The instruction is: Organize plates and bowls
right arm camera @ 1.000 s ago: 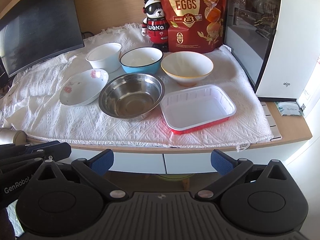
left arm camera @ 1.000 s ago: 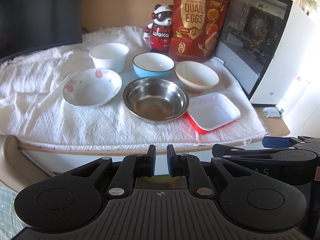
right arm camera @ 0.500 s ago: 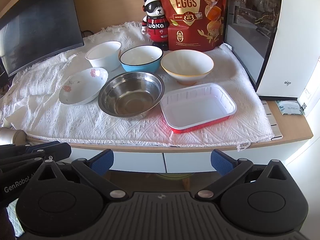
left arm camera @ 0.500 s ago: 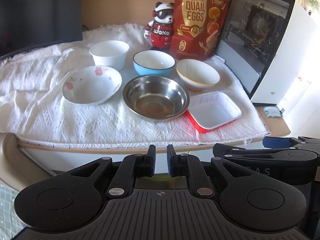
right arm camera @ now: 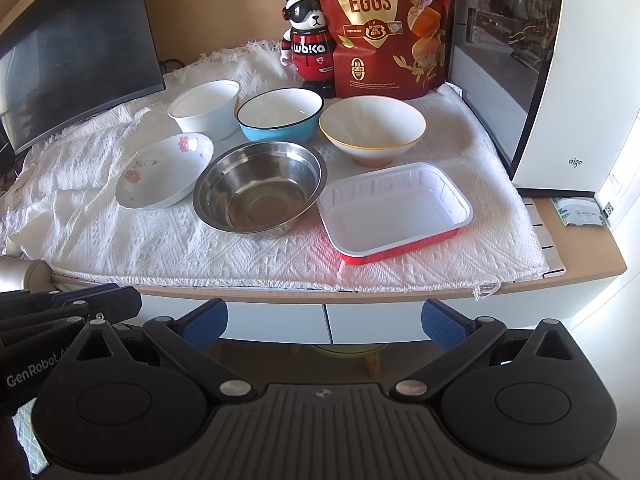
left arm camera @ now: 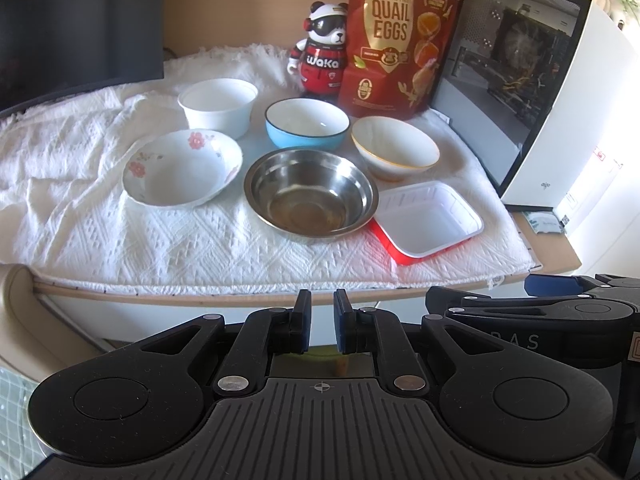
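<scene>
On a white cloth lie a floral plate (left arm camera: pixel 182 166) (right arm camera: pixel 164 170), a steel bowl (left arm camera: pixel 311 192) (right arm camera: pixel 260 188), a red tray with white inside (left arm camera: pixel 428 220) (right arm camera: pixel 394 212), a white bowl (left arm camera: pixel 218 106) (right arm camera: pixel 206 108), a blue bowl (left arm camera: pixel 306 122) (right arm camera: pixel 280 114) and a yellow-rimmed white bowl (left arm camera: pixel 394 146) (right arm camera: pixel 372 128). My left gripper (left arm camera: pixel 321 326) is nearly shut and empty, below the table's front edge. My right gripper (right arm camera: pixel 324 322) is open and empty, also in front of the edge.
A panda figure (left arm camera: pixel 322 64) and a red quail-eggs bag (left arm camera: pixel 396 40) stand at the back. A white computer case (left arm camera: pixel 560 92) is at the right, a dark monitor (right arm camera: pixel 72 48) at the left. A small packet (right arm camera: pixel 578 212) lies on the bare desk corner.
Both grippers have edged slightly toward the table; the dishes have not moved. Jaw openings are unchanged.
</scene>
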### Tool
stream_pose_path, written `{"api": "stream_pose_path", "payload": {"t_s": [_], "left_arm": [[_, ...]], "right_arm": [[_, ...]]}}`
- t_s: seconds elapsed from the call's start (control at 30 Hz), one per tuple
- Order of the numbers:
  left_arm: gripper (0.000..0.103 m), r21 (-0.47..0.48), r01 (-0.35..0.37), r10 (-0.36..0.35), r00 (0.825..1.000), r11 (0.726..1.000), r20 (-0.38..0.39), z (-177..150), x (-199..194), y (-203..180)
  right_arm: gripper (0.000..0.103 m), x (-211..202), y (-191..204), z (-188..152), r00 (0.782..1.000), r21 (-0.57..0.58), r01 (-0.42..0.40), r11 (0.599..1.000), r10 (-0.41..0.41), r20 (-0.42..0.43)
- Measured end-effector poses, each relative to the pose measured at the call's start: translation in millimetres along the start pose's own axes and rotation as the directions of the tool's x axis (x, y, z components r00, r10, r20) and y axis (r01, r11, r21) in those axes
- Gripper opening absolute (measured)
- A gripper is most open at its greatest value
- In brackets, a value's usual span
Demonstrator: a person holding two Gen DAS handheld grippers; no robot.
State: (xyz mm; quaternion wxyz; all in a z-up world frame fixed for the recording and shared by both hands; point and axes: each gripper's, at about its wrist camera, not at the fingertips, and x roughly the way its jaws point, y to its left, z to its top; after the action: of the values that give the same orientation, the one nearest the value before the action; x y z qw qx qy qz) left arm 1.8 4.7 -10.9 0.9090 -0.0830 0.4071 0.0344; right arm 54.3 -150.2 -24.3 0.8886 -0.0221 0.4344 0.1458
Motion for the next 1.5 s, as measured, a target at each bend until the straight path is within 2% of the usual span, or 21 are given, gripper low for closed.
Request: {"api": "stream_pose_path", "payload": {"t_s": [0.53,0.67,0.77,0.83,0.93,0.97,1.03,1.13,1.17,1.23,1.27,1.33,1.37,1.4,1.5], "left_arm": [[0.013,-0.053,-0.002,0.001,0.999,0.999,-0.034,14.0,18.5,9.0],[0.013,-0.123,0.045,-0.051,0.997,0.991,-0.049,23.5,33.3,29.0],[0.013,-0.187,0.137,-0.148,0.988,0.973,-0.046,35.8,52.6,52.6],[0.013,-0.141,0.202,-0.208,0.978,0.969,-0.027,45.9,64.2,59.8],[0.013,-0.002,0.208,-0.208,0.977,0.978,-0.034,64.2,86.3,53.1],[0.013,0.045,0.227,-0.225,0.974,0.973,-0.04,70.3,94.0,48.2],[0.013,0.097,0.316,-0.314,0.949,0.944,-0.037,81.9,108.3,42.3],[0.013,0.081,0.461,-0.455,0.887,0.884,-0.079,101.4,132.0,34.9],[0.013,0.095,0.482,-0.473,0.875,0.871,-0.099,107.8,139.8,29.5],[0.013,0.15,0.483,-0.46,0.873,0.863,-0.164,121.4,157.2,11.2],[0.013,0.178,0.496,-0.461,0.864,0.85,-0.205,129.1,166.0,1.0],[0.013,0.24,0.561,-0.505,0.824,0.793,-0.257,142.7,180.8,-17.5],[0.013,0.274,0.567,-0.504,0.82,0.777,-0.27,148.6,187.5,-27.0],[0.013,0.309,0.56,-0.489,0.826,0.769,-0.28,152.1,194.8,-35.5],[0.014,0.417,0.514,-0.415,0.856,0.75,-0.308,158.5,221.4,-59.7]], "right_arm": [[0.103,11.8,-5.7,13.3,1.0,-0.001,-0.018,1.0,0.018,0.021],[0.103,23.8,-11.2,23.2,0.998,0.0,-0.024,1.0,0.024,0.051],[0.103,40.3,-15.4,33.6,0.997,0.012,-0.018,1.0,0.017,0.077],[0.103,55.6,-17.0,41.3,0.997,0.033,-0.01,0.999,0.008,0.072],[0.103,80.5,-21.1,53.8,0.999,0.091,0.0,0.996,-0.004,0.04],[0.103,87.5,-21.6,57.6,1.0,0.109,0.011,0.994,-0.014,0.025],[0.103,99.8,-25.0,63.3,0.999,0.141,0.047,0.989,-0.046,-0.01],[0.103,114.6,-36.2,66.2,0.99,0.152,0.133,0.979,-0.126,-0.057],[0.103,118.5,-41.4,66.5,0.984,0.157,0.175,0.972,-0.166,-0.073],[0.103,121.2,-55.4,65.5,0.968,0.196,0.246,0.949,-0.23,-0.1],[0.103,121.3,-63.5,64.8,0.964,0.225,0.261,0.939,-0.241,-0.114],[0.103,119.4,-82.5,61.9,0.963,0.302,0.262,0.916,-0.229,-0.141],[0.103,117.8,-90.7,60.1,0.965,0.339,0.252,0.906,-0.212,-0.151],[0.103,116.1,-98.0,58.6,0.968,0.365,0.239,0.9,-0.194,-0.156],[0.103,117.3,-109.8,54.5,0.974,0.384,0.215,0.898,-0.168,-0.153]]}}
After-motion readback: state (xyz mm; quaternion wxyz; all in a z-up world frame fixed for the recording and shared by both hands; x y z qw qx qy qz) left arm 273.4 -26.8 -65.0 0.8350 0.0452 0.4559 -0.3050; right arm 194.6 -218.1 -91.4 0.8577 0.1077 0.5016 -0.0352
